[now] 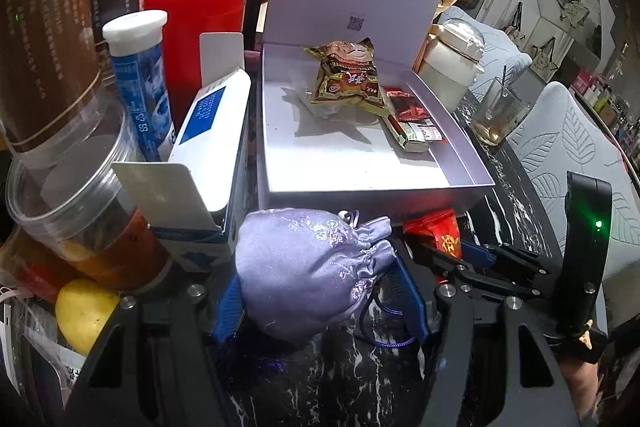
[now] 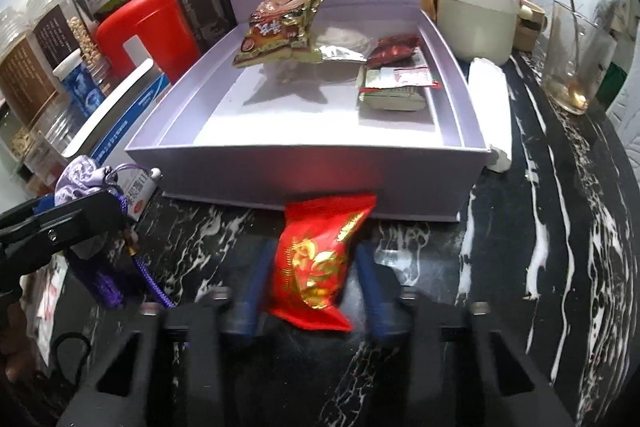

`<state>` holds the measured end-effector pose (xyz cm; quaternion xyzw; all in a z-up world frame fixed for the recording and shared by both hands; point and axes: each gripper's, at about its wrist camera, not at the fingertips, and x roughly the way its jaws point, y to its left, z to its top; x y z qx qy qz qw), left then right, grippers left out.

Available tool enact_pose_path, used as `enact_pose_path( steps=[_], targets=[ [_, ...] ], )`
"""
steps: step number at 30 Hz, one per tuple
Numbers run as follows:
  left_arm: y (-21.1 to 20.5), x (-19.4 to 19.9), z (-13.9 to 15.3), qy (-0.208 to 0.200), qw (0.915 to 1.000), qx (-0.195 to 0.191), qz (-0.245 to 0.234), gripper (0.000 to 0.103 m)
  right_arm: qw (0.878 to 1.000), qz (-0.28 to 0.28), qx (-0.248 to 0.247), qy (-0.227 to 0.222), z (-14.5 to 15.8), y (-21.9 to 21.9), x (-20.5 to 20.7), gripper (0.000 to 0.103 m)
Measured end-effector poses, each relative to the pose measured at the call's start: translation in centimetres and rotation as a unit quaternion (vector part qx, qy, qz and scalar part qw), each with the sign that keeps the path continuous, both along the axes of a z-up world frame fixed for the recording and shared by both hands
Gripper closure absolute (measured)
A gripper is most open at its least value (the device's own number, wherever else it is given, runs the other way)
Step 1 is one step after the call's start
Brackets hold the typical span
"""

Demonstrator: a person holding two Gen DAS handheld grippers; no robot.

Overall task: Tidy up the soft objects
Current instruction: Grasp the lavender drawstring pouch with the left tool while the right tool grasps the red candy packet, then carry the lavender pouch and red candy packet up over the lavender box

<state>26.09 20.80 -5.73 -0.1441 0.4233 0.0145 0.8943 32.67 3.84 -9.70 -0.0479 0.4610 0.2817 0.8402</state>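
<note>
A lavender satin drawstring pouch (image 1: 312,267) sits between the blue pads of my left gripper (image 1: 316,279), which is shut on it; its purple tassel (image 2: 108,283) hangs to the table. A red and gold snack packet (image 2: 316,267) lies on the black marble table, touching the front wall of the open lavender box (image 2: 304,171). My right gripper (image 2: 314,251) straddles this packet, its pads blurred, with a thin gap on the right side. The box (image 1: 360,195) holds a brown snack bag (image 1: 348,75) and small sachets (image 1: 412,123).
Left of the box stand jars, a red container (image 1: 196,39), a blue tube (image 1: 140,75) and a white and blue carton (image 1: 208,131). A cream jug (image 2: 472,7) and a glass with a spoon (image 2: 576,59) stand to the right. A lemon (image 1: 84,311) lies near left.
</note>
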Motion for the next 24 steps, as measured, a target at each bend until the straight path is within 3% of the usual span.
enact_pose_path(
  steps=[11,24],
  targets=[
    [-2.0,-2.3,1.8,-0.021,0.9996,0.01,-0.016,0.038,1.0,-0.014,0.021,-0.006,1.5,-2.7,-2.6,0.072],
    [-5.3,-6.6,3.2,-0.036,0.9979,0.001,-0.054,0.038,0.999,-0.027,0.035,-0.028,4.3,-6.0,-9.4,0.072]
  ],
)
